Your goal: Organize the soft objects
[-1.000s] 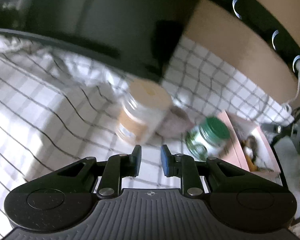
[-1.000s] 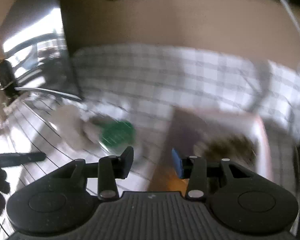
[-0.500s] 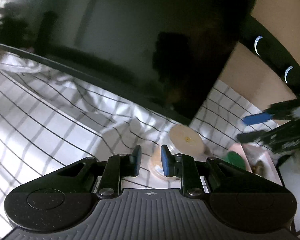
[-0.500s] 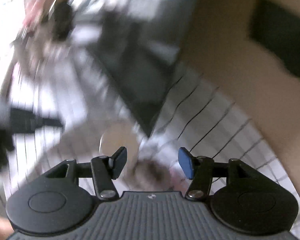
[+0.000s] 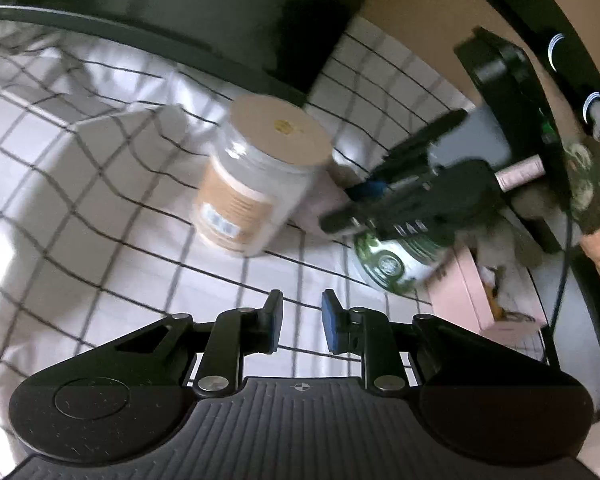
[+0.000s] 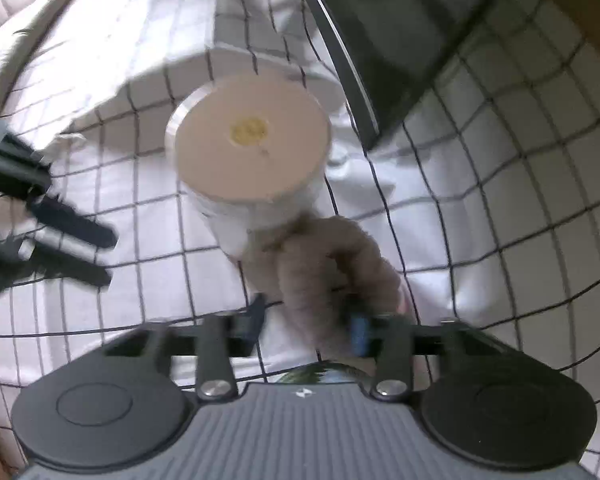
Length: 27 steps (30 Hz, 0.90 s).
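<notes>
The desk is covered by a white cloth with black checks (image 6: 500,200). A dark monitor (image 6: 400,20) stands far ahead of the right fingers and to their right. Straight ahead of them stands a clear jar with a beige lid (image 6: 248,144).

The task's thing is a brown-grey plush object (image 6: 316,264). It lies on the cloth and leans against the foot of this jar. Its long body runs from the jar back toward the right gripper (image 6: 307,324), almost along the line of the fingers, and its near end sits between them. It looks fuzzy, bent like an arch and easy to squeeze. The blur hides what animal or shape it is.

The right fingers have just been closing around this near end. One pad touches the plush, but a small strip of cloth shows beside the other, so I judge the grip is not yet firm.

The left gripper (image 5: 300,320) has a narrow gap and holds nothing. The plush is well ahead of it and to its right, so the right hand is clearly nearer.
</notes>
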Each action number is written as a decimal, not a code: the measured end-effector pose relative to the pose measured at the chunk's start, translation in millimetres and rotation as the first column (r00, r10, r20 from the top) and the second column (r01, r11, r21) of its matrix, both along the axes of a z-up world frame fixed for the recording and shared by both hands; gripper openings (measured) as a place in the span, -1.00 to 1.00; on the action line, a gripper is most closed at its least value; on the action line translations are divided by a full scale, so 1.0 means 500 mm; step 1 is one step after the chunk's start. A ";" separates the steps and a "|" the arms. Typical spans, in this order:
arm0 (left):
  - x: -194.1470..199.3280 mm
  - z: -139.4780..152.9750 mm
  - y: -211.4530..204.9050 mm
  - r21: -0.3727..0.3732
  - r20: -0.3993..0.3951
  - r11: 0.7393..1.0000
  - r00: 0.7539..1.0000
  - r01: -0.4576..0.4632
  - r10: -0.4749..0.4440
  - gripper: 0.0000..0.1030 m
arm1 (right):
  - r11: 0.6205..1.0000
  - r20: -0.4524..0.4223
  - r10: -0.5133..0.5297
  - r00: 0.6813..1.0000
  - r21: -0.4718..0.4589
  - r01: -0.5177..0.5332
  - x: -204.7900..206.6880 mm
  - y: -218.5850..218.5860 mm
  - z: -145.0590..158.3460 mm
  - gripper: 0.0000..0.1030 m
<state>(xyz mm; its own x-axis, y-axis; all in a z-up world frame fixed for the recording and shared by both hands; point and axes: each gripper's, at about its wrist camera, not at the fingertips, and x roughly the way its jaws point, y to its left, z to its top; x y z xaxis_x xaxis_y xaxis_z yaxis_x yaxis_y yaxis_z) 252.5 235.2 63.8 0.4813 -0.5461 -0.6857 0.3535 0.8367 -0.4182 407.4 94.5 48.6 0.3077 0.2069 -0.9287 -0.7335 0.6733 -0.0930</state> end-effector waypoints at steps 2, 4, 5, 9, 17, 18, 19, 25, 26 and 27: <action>0.003 0.000 -0.008 0.000 0.003 1.000 1.000 0.023 -0.023 -0.55 | 0.999 0.001 -0.036 0.999 0.025 0.036 0.003 -0.014 0.001 -0.71; 0.012 0.001 -0.015 0.003 0.007 0.999 0.999 0.036 -0.036 -0.55 | 0.995 0.028 -0.081 0.996 0.063 0.079 0.006 -0.034 0.025 -0.72; 0.017 0.001 -0.020 0.006 0.010 0.999 0.999 0.041 -0.041 -0.55 | 0.991 0.049 -0.107 0.993 0.090 0.103 0.003 -0.049 0.049 -0.72; 0.030 -0.002 -0.029 0.007 0.020 0.999 0.998 0.053 -0.053 -0.55 | 0.972 0.114 -0.190 0.975 0.164 0.170 -0.013 -0.090 0.131 -0.72; 0.021 0.001 -0.010 0.020 0.017 0.996 0.996 0.086 -0.086 -0.55 | 0.909 -0.049 -0.259 0.965 0.326 0.261 -0.066 -0.086 0.140 -0.72; 0.020 0.000 -0.003 0.019 0.014 0.997 0.997 0.081 -0.081 -0.55 | 0.898 -0.089 -0.255 0.963 0.348 0.270 -0.072 -0.081 0.128 -0.72; 0.020 -0.003 0.005 0.019 0.009 0.997 0.997 0.070 -0.071 -0.55 | 0.889 -0.123 -0.250 0.960 0.364 0.278 -0.078 -0.071 0.115 -0.72; 0.027 -0.001 0.026 0.019 0.001 1.000 1.000 0.008 -0.008 -0.55 | 0.929 -0.096 -0.207 0.974 0.293 0.227 -0.107 0.000 0.043 -0.54; 0.027 0.002 0.026 0.018 0.005 1.000 1.000 0.005 -0.005 -0.55 | 0.936 -0.088 -0.200 0.976 0.279 0.217 -0.110 0.006 0.039 -0.53; 0.027 0.006 0.026 0.017 0.010 1.000 1.000 0.000 0.000 -0.55 | 0.940 -0.086 -0.190 0.978 0.273 0.206 -0.113 0.011 0.039 -0.53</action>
<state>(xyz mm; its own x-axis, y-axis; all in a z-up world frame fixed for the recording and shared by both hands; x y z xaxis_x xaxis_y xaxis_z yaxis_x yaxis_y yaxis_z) 265.9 248.5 66.6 0.4878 -0.5342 -0.6905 0.3576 0.8438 -0.4002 351.1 99.8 67.9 0.3170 0.3999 -0.8600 -0.5812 0.7985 0.1571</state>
